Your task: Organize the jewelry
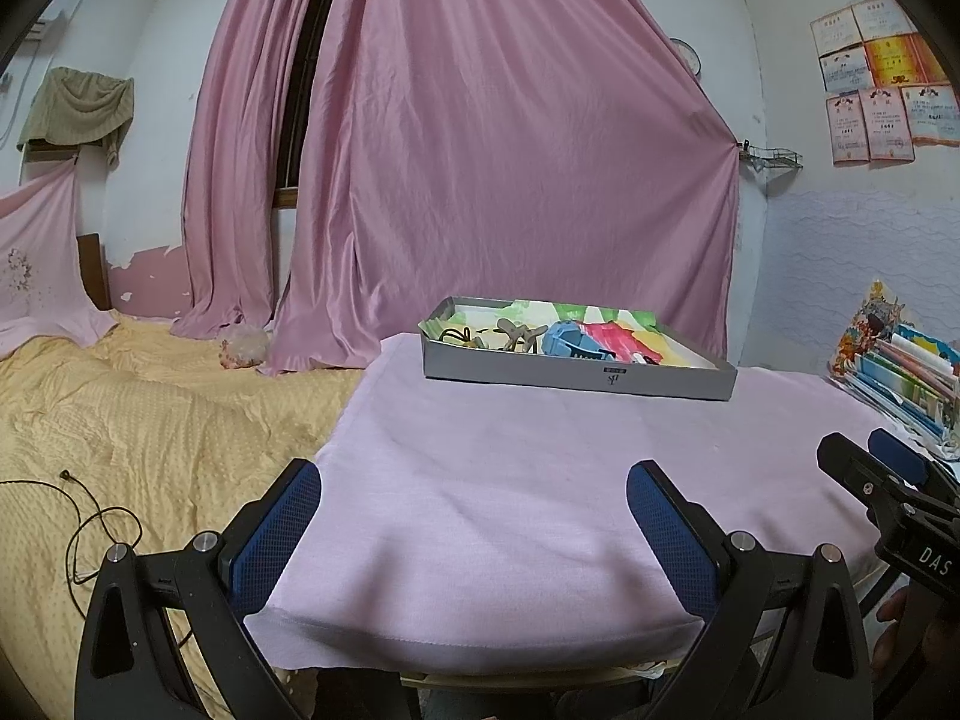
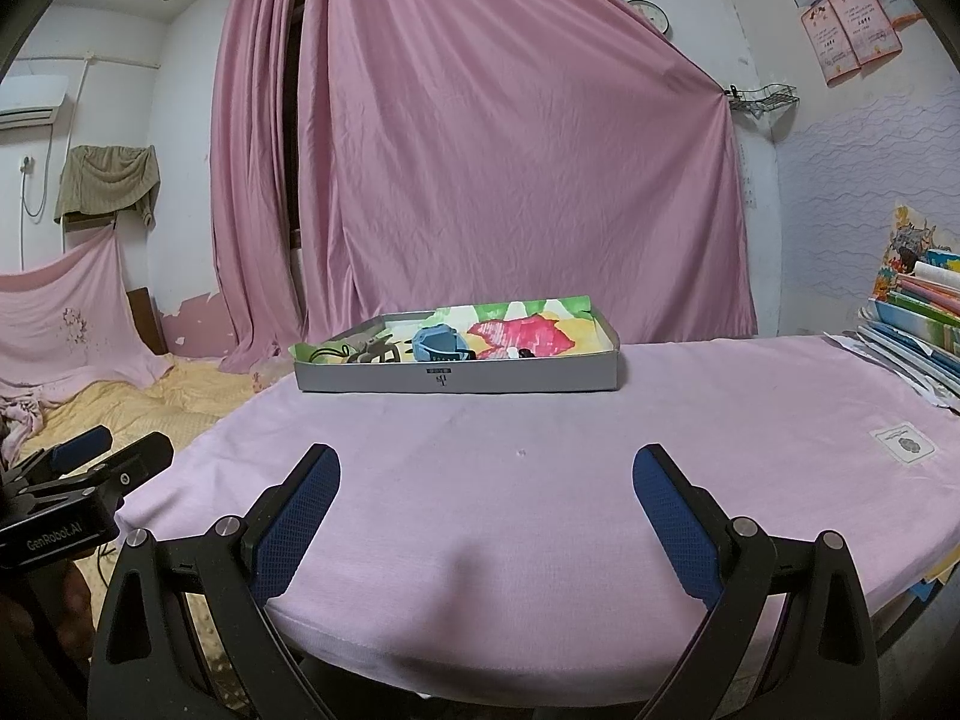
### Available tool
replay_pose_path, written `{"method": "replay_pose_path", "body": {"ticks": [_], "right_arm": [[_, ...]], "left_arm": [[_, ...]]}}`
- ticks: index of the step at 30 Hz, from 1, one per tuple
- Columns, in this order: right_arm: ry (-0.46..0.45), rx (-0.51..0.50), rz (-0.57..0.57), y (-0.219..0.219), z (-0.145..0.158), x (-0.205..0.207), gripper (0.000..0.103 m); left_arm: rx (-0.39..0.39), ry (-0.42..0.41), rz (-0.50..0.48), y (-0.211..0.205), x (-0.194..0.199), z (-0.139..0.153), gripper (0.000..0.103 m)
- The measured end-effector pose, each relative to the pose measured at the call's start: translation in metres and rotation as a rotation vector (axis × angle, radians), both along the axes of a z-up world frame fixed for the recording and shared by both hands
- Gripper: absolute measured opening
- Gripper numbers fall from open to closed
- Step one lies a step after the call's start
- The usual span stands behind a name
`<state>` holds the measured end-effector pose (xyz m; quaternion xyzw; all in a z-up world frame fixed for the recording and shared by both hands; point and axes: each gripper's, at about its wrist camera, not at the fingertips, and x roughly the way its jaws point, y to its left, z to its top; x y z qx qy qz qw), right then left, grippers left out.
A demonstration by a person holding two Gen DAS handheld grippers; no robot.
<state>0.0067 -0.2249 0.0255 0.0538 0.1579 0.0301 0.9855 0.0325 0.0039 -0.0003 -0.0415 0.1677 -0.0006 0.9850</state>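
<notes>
While the grey tray (image 2: 459, 375) sits mid-frame on the pink cloth (image 2: 540, 480), both grippers are held low. The left gripper (image 1: 474, 498) and right gripper (image 2: 486, 480) are spread wide, nothing gripped.

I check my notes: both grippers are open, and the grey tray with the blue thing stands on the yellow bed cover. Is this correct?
Not quite. The grey tray with the blue thing stands on the pink table cloth, not the yellow bed cover; both wrist views show it. Both grippers, left and right, are open.
</notes>
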Motion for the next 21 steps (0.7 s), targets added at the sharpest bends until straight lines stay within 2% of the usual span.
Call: {"method": "replay_pose_path", "body": {"ticks": [21], "right_arm": [[0.003,0.002,0.000,0.0000,-0.0017,0.0014,0.096]], "left_arm": [[0.001,0.001,-0.001,-0.0004,0.0002,0.0009,0.103]]}}
